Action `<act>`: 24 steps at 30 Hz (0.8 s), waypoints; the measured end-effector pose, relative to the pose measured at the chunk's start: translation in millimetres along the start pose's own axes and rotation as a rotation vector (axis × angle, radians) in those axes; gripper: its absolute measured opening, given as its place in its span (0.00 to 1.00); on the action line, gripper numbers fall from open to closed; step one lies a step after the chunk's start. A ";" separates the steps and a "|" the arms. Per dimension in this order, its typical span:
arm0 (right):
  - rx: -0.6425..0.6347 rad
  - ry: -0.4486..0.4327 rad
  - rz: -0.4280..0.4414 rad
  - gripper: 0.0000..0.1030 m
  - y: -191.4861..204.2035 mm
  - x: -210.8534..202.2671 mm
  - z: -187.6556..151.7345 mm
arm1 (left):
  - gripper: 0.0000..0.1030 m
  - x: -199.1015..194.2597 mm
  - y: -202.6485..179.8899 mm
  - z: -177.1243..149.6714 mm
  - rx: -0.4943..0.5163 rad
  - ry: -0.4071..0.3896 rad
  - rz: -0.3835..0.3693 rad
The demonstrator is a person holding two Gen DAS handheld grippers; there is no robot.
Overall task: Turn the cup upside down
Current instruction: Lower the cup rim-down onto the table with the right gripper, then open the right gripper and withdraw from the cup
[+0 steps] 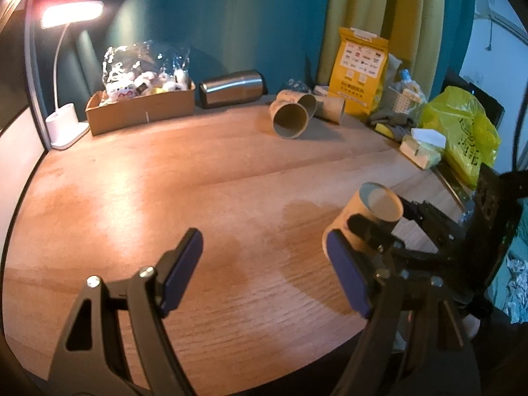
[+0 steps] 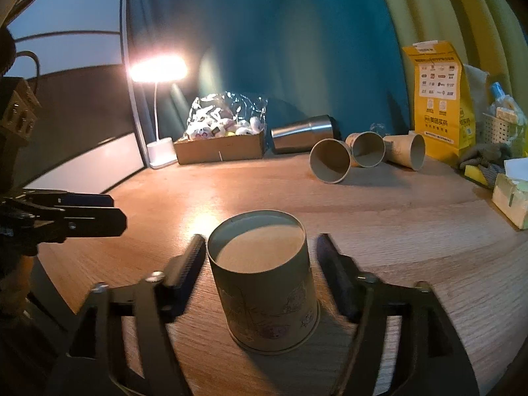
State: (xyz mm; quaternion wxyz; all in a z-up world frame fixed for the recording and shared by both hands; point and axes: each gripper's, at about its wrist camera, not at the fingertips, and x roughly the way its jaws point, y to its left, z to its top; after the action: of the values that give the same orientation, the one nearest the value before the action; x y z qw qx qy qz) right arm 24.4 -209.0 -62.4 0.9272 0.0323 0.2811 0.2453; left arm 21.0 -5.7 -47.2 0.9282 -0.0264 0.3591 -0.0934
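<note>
A tan paper cup point(image 2: 267, 283) stands upside down on the wooden table point(image 2: 412, 231), base up, rim on the wood. My right gripper point(image 2: 260, 264) is open, its fingers on either side of the cup with a small gap each side. In the left wrist view the same cup point(image 1: 366, 221) stands at the right with the right gripper's fingers around it. My left gripper point(image 1: 264, 270) is open and empty above the table, left of the cup.
Three paper cups point(image 2: 330, 161) lie on their sides at the back. Behind them lie a steel tumbler point(image 2: 303, 133), a cardboard box of toys point(image 2: 219, 150), a lit desk lamp point(image 2: 158, 69), a yellow bag point(image 2: 439, 99) and a tissue box point(image 2: 511, 194).
</note>
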 end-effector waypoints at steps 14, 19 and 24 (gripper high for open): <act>-0.012 0.015 -0.095 0.77 33.2 -65.2 33.7 | 0.89 -70.8 -17.0 -12.2 0.015 -0.147 0.049; -0.020 -0.017 -0.122 0.77 43.5 -97.5 40.4 | 0.89 -97.5 -28.8 -13.3 0.017 -0.189 0.036; -0.013 -0.027 -0.141 0.77 51.6 -121.3 39.9 | 0.89 -119.1 -34.4 -17.9 0.019 -0.225 0.038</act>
State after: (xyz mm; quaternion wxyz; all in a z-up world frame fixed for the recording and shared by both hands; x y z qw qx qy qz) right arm -64.2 -217.9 42.7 0.9461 0.0095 0.2685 0.1808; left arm -82.6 -16.3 22.4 0.9645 -0.0210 0.2523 -0.0755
